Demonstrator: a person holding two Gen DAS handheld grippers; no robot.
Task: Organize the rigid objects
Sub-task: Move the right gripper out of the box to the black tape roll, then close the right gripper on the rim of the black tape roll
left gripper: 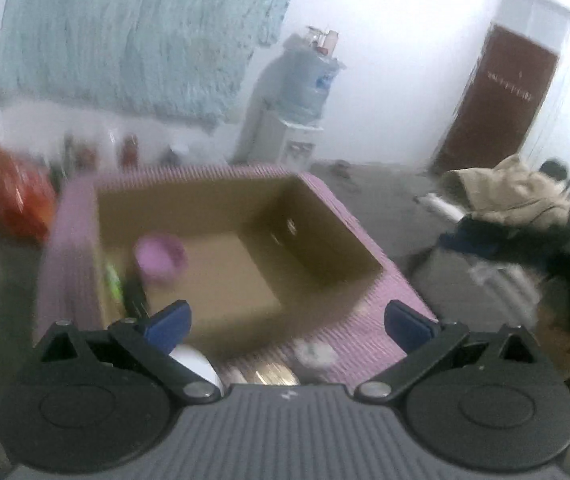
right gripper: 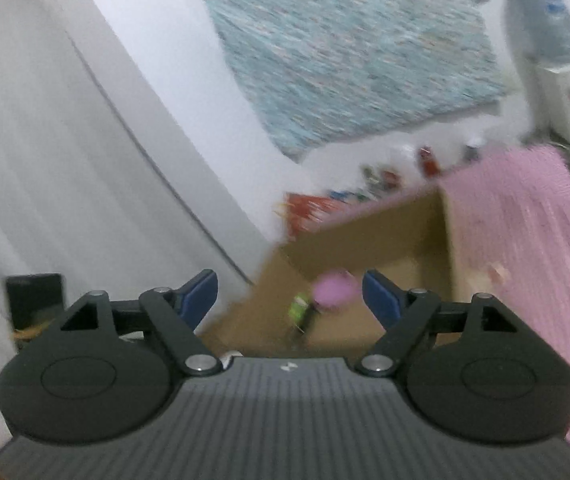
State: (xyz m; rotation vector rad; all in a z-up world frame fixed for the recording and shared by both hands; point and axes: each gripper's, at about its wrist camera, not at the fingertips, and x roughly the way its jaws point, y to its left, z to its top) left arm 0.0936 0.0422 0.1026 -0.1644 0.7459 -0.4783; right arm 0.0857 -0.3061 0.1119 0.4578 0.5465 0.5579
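Observation:
A brown cardboard box (left gripper: 317, 236) (right gripper: 409, 220) sits open on a pink striped cloth (left gripper: 389, 312) (right gripper: 525, 240). Inside lie a pink cup (left gripper: 161, 258) (right gripper: 335, 290) and a dark bottle with a green label (left gripper: 115, 284) (right gripper: 299, 312). My left gripper (left gripper: 285, 324) hovers open above the box's near edge, nothing between its blue pads. My right gripper (right gripper: 289, 296) is open too, empty, held above the box's near corner with the cup beyond its fingers. A white round object (left gripper: 201, 364), a gold lid (left gripper: 273, 374) and a pale crumpled thing (left gripper: 315, 354) lie just below the left gripper.
Red and orange bags (left gripper: 13, 196) and small bottles (left gripper: 129, 150) line the wall behind the box. A water dispenser (left gripper: 289, 112) (right gripper: 545, 52) stands at the back, with a brown door (left gripper: 497, 100) to its right. Clothes are piled on a chair (left gripper: 517, 204) at right. A grey curtain (right gripper: 45, 160) hangs left.

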